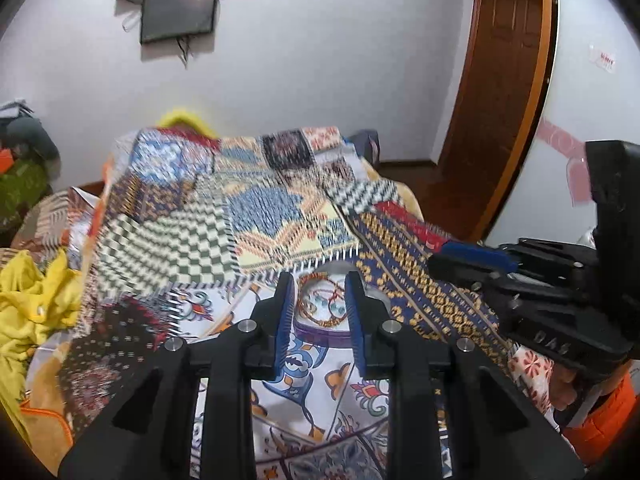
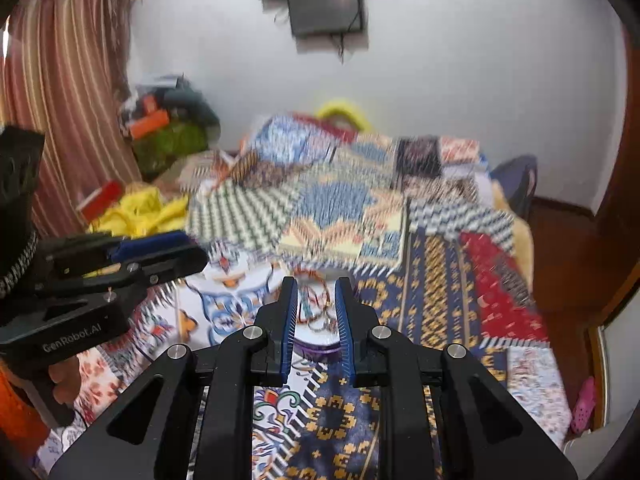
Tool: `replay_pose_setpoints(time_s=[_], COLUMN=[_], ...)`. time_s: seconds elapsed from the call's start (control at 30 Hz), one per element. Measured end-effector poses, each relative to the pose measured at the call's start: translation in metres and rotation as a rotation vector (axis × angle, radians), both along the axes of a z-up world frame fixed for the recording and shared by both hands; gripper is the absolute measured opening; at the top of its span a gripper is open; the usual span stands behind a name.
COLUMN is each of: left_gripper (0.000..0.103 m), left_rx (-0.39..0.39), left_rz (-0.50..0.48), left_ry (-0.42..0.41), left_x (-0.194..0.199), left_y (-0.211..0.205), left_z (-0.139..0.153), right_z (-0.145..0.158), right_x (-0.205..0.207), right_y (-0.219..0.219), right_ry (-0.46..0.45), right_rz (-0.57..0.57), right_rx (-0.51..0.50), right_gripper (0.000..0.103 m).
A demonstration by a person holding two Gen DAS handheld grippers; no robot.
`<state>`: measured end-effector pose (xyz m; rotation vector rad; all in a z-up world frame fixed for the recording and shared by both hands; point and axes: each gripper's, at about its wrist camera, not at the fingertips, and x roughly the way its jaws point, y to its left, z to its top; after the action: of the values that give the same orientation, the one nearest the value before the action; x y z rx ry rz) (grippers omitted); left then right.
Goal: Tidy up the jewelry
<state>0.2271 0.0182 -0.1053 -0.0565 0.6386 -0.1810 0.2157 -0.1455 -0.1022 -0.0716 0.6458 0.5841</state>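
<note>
Patchwork bedspread (image 1: 168, 240) fills the room – on it, straight ahead of both tongs, sits the round dish (image 1: 320, 330) of tangled jewelry (image 1: 326, 304), the left gripper (image 1: 320, 304) and right gripper (image 2: 317, 308) each slightly parted, gripping nothing, about equally near.

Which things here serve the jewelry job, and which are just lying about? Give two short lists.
Job:
dish
bangles
left claw
right claw

Lying about:
patchwork cover
yellow cloth
striped curtain
door
pink shoe
</note>
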Motion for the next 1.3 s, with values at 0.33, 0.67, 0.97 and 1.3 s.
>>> replay_pose_setpoints(time_s=[0.33,0.67,0.97,1.3], left_gripper=[0.045,0.082,0.099,0.1], left_rx=[0.055,0.022,0.005,0.014], left_rz=[0.054,0.122,0.185,0.184], left_ry=[-0.267,-0.477,-0.537,-0.517], left_x=[-0.086,-0.153,-0.169,-0.178], left_y=[-0.012,-0.014,-0.013,-0.016], left_z=[0.073,0.115,0.115,0.11], right_z=[0.084,0.117,0.109,0.108], right_x=[-0.088,-0.15,-0.157,-0.167], right_y=[-0.027,-0.036,-0.038,-0.042], right_ry=[-0.258,-0.459,-0.476,-0.473], right_rz=[-0.082,-0.168,-0.269,-0.288], right_rx=[0.126,0.191,0.225,0.208], right_gripper=[0.017,0.053,0.087,0.089])
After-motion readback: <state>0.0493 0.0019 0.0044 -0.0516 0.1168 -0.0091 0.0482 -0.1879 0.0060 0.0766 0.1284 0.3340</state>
